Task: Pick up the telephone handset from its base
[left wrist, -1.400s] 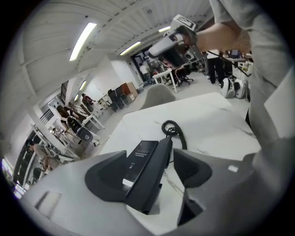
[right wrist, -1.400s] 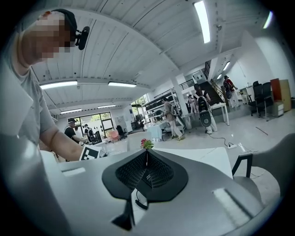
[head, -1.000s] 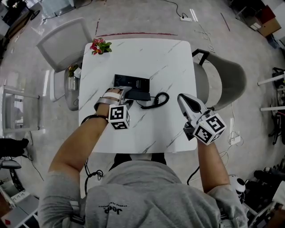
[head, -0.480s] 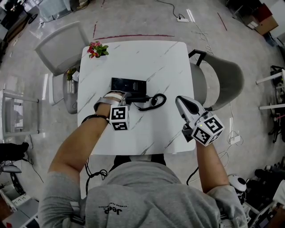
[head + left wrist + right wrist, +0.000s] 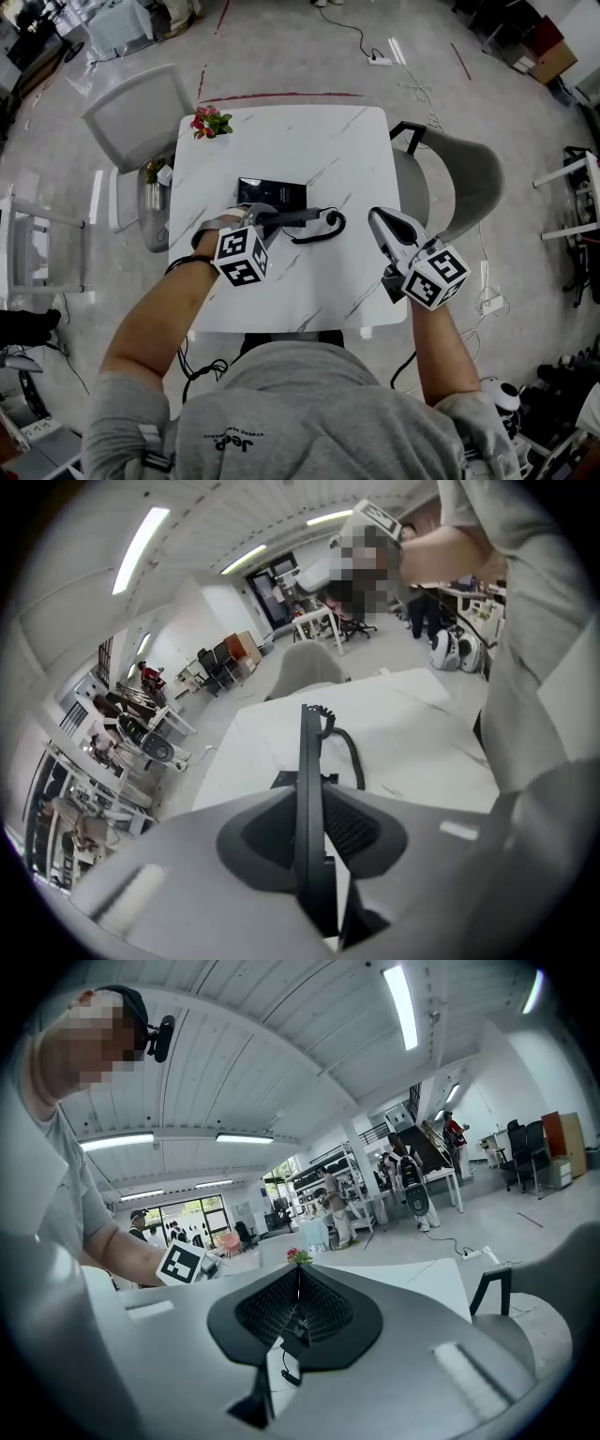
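Left gripper view: left gripper [image 5: 309,803] jaws, just closed, clamp the black handset [image 5: 308,742]; right gripper [image 5: 298,1274] jaws together, empty

Wide bare table [image 5: 309,141] beyond the base [image 5: 272,190], out to the far edge; only flowers [image 5: 211,122] at the far left corner. Bare too along the near edge and through the middle, between left gripper [image 5: 259,214] and right gripper [image 5: 379,217]. Blocked at left middle: left gripper, jaws just closed and clamped on the handset [image 5: 298,217], handset lying across the base's near side, cord [image 5: 319,232] looping from its end onto the table. Hemmed outside by the left chair [image 5: 141,103] off the far left corner and the right chair [image 5: 464,178] close along the right edge.
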{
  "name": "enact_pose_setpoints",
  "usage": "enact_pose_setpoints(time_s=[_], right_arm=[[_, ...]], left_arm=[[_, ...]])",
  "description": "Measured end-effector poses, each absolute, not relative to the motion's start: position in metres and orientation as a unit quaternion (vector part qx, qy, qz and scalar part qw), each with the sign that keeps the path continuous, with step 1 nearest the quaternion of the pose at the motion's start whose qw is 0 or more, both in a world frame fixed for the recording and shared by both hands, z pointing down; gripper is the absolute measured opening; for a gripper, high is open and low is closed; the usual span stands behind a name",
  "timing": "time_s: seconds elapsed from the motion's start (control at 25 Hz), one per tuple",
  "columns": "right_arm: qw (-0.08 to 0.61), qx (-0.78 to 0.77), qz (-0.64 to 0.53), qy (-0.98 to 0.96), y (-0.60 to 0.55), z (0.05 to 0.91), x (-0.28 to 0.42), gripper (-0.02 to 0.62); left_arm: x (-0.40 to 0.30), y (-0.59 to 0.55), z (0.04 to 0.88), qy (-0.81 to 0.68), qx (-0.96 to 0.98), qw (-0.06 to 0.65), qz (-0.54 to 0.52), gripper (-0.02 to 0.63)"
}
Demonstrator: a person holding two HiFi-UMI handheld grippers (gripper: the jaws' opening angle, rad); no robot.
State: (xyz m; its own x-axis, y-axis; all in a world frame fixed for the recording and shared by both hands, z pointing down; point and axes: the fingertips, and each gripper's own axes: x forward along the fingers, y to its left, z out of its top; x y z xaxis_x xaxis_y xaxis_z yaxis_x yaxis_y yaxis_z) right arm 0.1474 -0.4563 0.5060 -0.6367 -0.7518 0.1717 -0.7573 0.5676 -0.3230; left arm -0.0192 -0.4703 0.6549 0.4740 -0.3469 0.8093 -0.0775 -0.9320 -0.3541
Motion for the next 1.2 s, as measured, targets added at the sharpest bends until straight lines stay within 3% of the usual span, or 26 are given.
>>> enact_pose_setpoints(time_s=[0.32, 0.8, 1.2], right_arm=[[-0.006, 0.424, 0.164, -0.891, -0.454, 0.468, 0.146, 0.005], [-0.020, 0.409, 0.107, -0.906, -0.453, 0.393, 0.127, 0.005], [-0.046, 0.392, 0.074, -0.916, -0.457, 0.321, 0.108, 0.005]], left_arm=[[-0.038, -0.473, 0.567, 0.195, -0.894, 0.045, -0.400, 0.138], [-0.083, -0.476, 0.421, 0.265, -0.947, -0.117, -0.136, 0.138], [-0.125, -0.473, 0.299, 0.277, -0.949, -0.139, 0.060, 0.138]])
